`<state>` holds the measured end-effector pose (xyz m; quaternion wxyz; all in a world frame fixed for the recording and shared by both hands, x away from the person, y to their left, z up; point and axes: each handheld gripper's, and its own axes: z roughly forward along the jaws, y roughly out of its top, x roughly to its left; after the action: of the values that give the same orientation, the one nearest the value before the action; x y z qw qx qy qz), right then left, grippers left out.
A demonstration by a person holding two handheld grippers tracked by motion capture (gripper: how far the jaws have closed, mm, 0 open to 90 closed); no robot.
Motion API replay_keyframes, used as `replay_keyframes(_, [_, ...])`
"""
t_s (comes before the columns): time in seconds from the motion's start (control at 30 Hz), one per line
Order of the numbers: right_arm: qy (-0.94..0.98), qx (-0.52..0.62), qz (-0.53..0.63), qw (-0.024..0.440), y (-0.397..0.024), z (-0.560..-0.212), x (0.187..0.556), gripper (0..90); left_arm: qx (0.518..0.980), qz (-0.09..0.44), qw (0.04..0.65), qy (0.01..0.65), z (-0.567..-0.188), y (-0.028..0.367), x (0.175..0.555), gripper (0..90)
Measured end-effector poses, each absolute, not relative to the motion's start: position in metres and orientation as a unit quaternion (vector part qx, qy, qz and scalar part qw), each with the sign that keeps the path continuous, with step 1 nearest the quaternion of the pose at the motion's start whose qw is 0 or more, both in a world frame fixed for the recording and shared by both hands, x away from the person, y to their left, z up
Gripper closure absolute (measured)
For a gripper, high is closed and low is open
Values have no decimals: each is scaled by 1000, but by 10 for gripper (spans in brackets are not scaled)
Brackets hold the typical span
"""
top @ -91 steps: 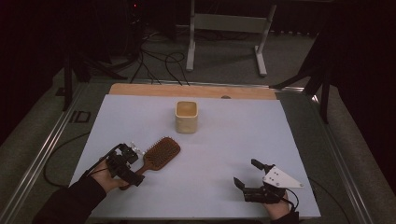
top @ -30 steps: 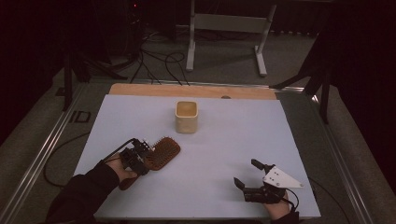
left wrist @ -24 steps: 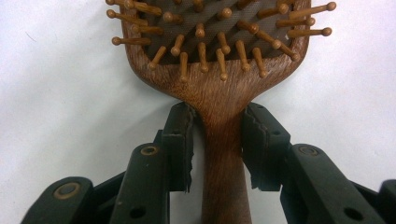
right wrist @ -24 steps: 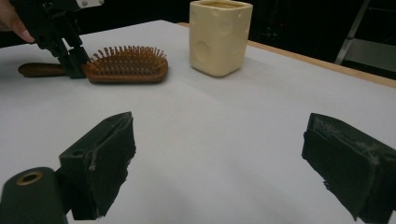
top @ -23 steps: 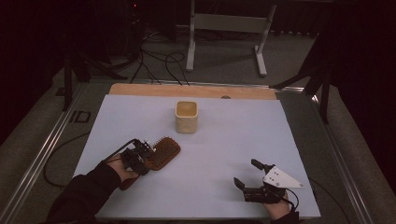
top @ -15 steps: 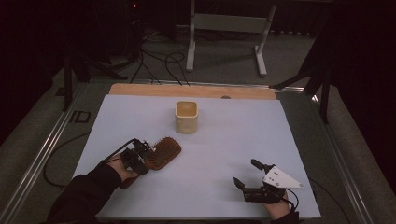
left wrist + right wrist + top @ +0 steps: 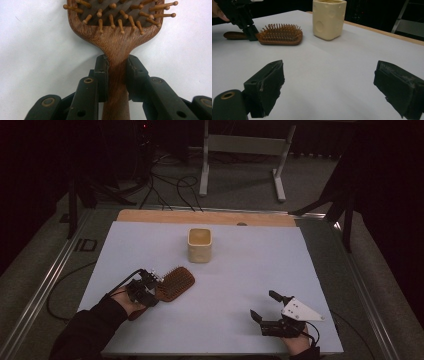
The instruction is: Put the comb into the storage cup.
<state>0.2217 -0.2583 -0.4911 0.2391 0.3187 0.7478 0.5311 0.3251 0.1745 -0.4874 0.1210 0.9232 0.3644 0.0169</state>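
A wooden hairbrush [image 7: 176,282] lies bristles-up on the white table sheet [image 7: 250,265] at the front left. My left gripper [image 7: 155,290] is shut on its handle just behind the head; in the left gripper view the pads [image 7: 103,72] press both sides of the brush's [image 7: 117,42] narrow neck. Those jaws have just been closing on the handle. My right gripper [image 7: 263,305] rests open near the front right edge, nothing between its fingers [image 7: 268,82]. From there the brush [image 7: 279,35] and the left gripper [image 7: 249,30] show farther off.
A cream square cup [image 7: 200,245] stands upright at the middle back of the sheet, also in the right gripper view [image 7: 329,18]. A wooden strip [image 7: 210,216] edges the far side. Metal rails run along both table sides; cables and a stand sit on the floor beyond.
My left gripper moved right along the handle up to the brush's neck, then held there. The brush, the cup and the right gripper have stayed put.
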Motion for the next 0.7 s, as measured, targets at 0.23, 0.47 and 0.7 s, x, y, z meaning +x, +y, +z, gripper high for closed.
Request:
replay_keyframes(0.23, [748, 319, 531, 240, -258, -491, 222, 93, 918, 21, 147, 367, -485, 175, 322, 742])
replay_keyframes(0.47, [747, 319, 531, 240, -259, -491, 221, 93, 912, 16, 187, 365, -474, 175, 319, 742])
replay_keyframes(0.7, [748, 319, 531, 239, -259, -491, 222, 93, 907, 17, 232, 350, -462, 170, 315, 741])
